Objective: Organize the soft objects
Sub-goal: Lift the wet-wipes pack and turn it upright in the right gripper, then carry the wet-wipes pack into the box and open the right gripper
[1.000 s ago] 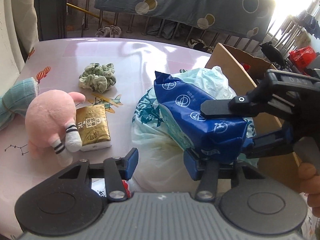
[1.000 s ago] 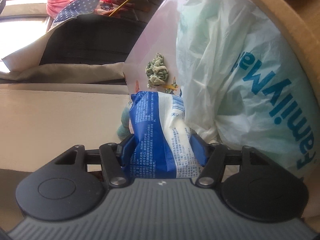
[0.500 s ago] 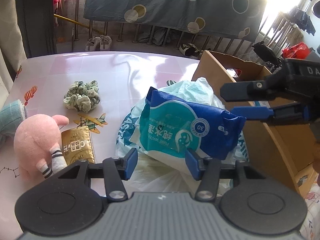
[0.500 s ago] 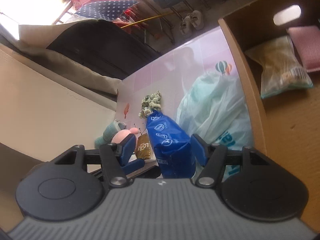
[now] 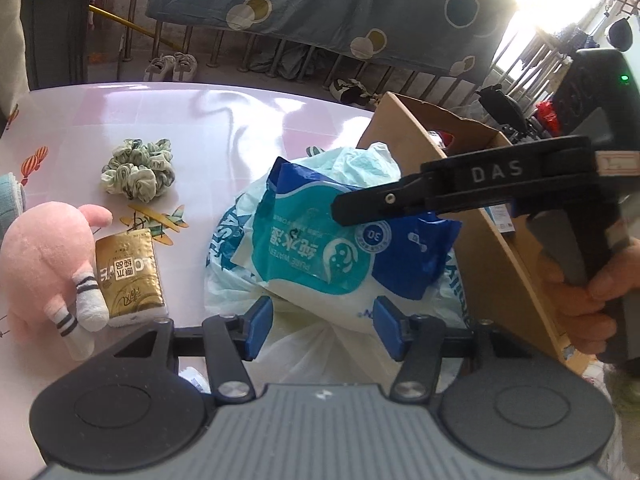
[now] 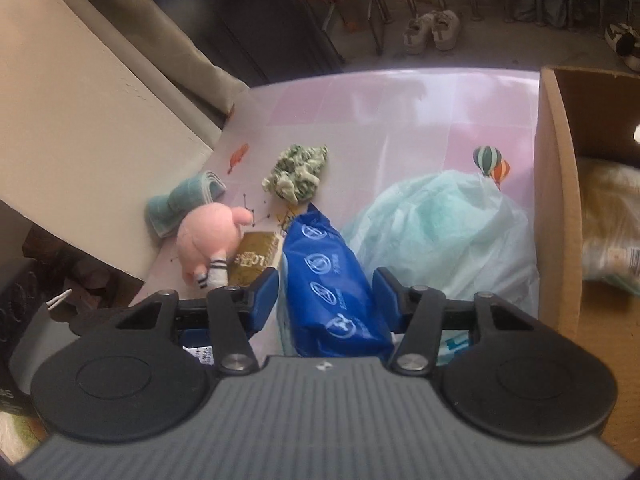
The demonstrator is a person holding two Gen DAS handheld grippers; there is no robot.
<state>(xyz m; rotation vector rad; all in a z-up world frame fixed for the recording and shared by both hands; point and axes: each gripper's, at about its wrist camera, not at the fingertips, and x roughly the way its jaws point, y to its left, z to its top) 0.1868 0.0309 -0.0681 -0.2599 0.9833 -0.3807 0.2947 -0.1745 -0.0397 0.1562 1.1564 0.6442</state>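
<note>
You are lifting the wet-wipes pack (image 5: 320, 248) off the plastic shopping bag (image 5: 360, 164) with your right gripper (image 6: 326, 296). A second ago the pack was lying low against the bag with the right wrist view rolled sideways; now that view is sitting level and the pack is showing its teal printed face in the centre of the left wrist view. To my eye that means the pack is being carried toward the cardboard box (image 5: 472, 200) at the right of the frame, where other soft packets are already lying.

Your right gripper's jaws have just been closing, and they are standing partway together with the blue end of the pack between them, the pads pressing its sides in the lower centre of the right wrist view. In the left wrist view its upper finger is crossing over the pack from the right.

Your left gripper (image 5: 320, 328) has just been opening its jaws; they are now standing moderately wide at the bottom centre, holding nothing, with the pack's near edge and the bag just above and between the pads, untouched.

Waiting on the pink table (image 5: 240, 120) at the left are the pink plush toy (image 5: 44, 264), the gold tissue packet (image 5: 130, 272), the green scrunchie (image 5: 138, 168) and a rolled teal cloth (image 6: 186, 200).
</note>
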